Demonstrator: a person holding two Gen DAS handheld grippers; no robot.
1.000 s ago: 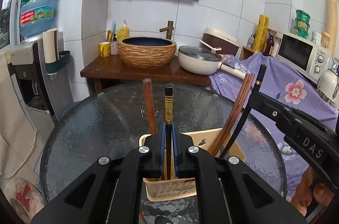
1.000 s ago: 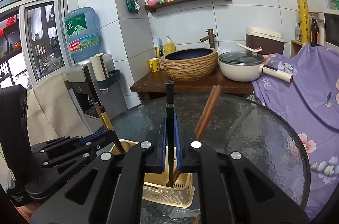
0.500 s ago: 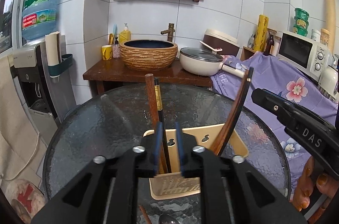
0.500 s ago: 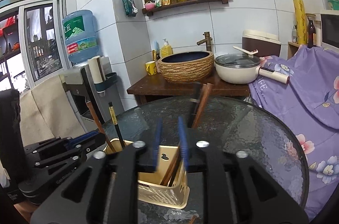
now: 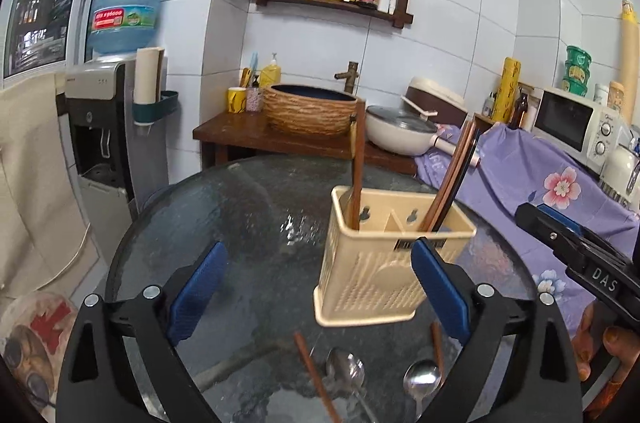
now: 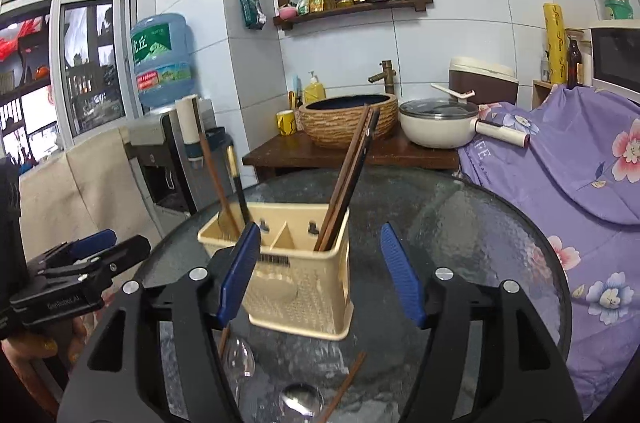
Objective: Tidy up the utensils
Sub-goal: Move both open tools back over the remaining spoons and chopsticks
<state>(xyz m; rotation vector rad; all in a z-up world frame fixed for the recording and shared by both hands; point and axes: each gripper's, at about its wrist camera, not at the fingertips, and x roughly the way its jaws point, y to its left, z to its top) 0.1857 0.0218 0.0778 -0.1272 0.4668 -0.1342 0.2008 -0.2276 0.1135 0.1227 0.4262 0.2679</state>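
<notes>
A cream utensil basket (image 5: 372, 271) (image 6: 298, 279) stands on the round glass table (image 5: 224, 223). A brown and a black chopstick (image 6: 214, 171) lean in its left compartment. Several chopsticks (image 5: 452, 175) (image 6: 352, 171) lean in its right one. My left gripper (image 5: 316, 259) hangs just short of the basket, its jaws opening wide and gripping nothing. My right gripper (image 6: 320, 243) is also opening, its pads (image 6: 240, 271) clear of the basket. Two spoons (image 5: 346, 371) (image 5: 420, 379) and loose brown chopsticks (image 5: 316, 375) (image 6: 344, 387) lie on the glass near me.
Behind the table is a wooden stand (image 5: 280, 139) with a woven basin (image 5: 310, 109) and a white lidded pan (image 5: 400, 133). A purple flowered cloth (image 6: 580, 175) drapes at the right. A water dispenser (image 5: 100, 127) stands at the left. A microwave (image 5: 576, 123) sits far right.
Both grippers were shut on upright chopsticks over the basket. Both have opened and let go, and those chopsticks now stand in the basket. Both grippers have drawn back and dropped lower.
</notes>
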